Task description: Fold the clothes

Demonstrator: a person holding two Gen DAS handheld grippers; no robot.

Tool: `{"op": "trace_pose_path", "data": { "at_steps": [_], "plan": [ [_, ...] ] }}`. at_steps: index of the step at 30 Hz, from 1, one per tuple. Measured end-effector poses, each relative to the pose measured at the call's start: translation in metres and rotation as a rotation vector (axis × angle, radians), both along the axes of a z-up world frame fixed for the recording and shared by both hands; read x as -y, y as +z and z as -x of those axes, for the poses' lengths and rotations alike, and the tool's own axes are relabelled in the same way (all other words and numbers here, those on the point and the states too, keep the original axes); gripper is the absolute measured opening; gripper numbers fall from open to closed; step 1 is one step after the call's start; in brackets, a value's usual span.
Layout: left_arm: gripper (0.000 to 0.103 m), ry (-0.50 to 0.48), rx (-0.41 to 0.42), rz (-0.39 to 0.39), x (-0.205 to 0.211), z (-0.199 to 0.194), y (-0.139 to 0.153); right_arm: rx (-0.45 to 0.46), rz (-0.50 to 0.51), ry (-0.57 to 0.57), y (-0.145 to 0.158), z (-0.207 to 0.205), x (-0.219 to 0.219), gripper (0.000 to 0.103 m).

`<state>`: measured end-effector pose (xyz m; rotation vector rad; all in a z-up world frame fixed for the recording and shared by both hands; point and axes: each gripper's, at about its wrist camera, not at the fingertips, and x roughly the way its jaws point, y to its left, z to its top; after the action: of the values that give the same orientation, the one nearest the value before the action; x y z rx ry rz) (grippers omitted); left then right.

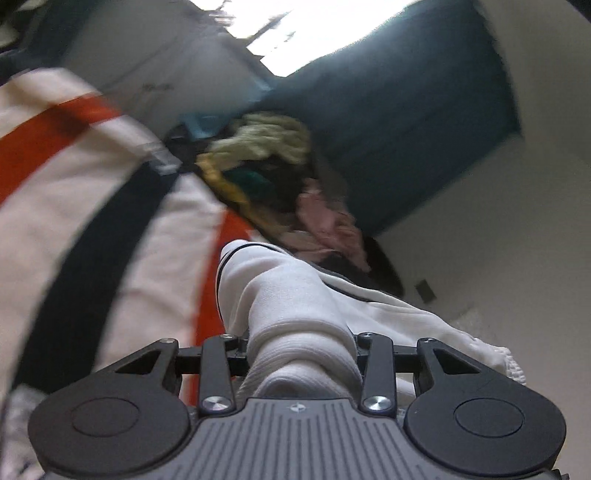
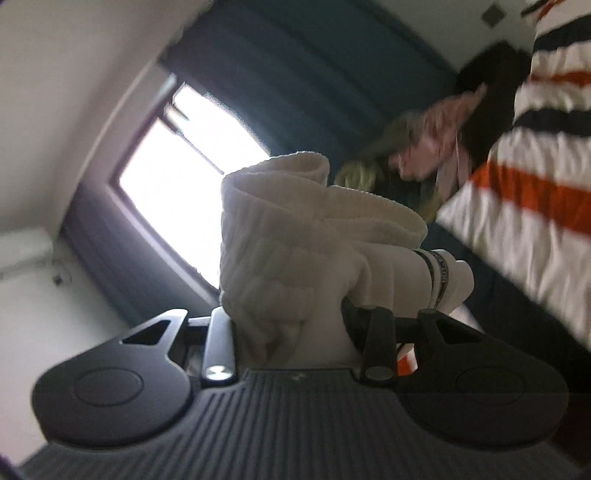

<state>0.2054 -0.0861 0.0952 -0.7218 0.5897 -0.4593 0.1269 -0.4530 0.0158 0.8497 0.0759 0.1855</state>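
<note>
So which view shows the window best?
The right wrist view: the bright window shows with its frame and most of the pane, partly hidden behind the white garment. The left wrist view catches only a blurred, overexposed strip of it at the top edge.

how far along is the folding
Early, by the look of it. No folded item shows. In hand: both the left gripper and the right gripper are shut on a white garment, lifted. Left: the heap of clothes behind it is unsorted.
</note>
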Motion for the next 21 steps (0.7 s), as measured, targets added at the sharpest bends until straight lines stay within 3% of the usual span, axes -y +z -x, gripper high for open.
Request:
{"op": "trace_pose_path", "data": {
  "at_steps": [6, 11, 14, 17, 21],
  "plan": [
    [0.04, -0.084, 0.057, -0.065, 0.111, -0.078, 0.014, 0.064, 0.048, -0.098, 0.016, -0.033, 0.079, 0.038],
    [0.04, -0.151, 0.096, -0.117, 0.2, -0.142, 0.018, 0.021, 0.099, -0.155, 0.008, -0.072, 0.134, 0.039],
    [0.04, -0.185, 0.078, -0.138, 0.236, -0.17, -0.011, -0.04, 0.136, -0.193, -0.017, -0.087, 0.154, 0.039],
    [0.041, -0.252, 0.031, -0.18, 0.255, -0.178, -0.061, -0.121, 0.16, -0.212, -0.063, -0.085, 0.164, 0.039],
    [0.042, -0.341, -0.021, -0.275, 0.259, -0.168, -0.121, -0.304, 0.045, -0.213, -0.137, -0.069, 0.168, 0.04]
  ]
}}
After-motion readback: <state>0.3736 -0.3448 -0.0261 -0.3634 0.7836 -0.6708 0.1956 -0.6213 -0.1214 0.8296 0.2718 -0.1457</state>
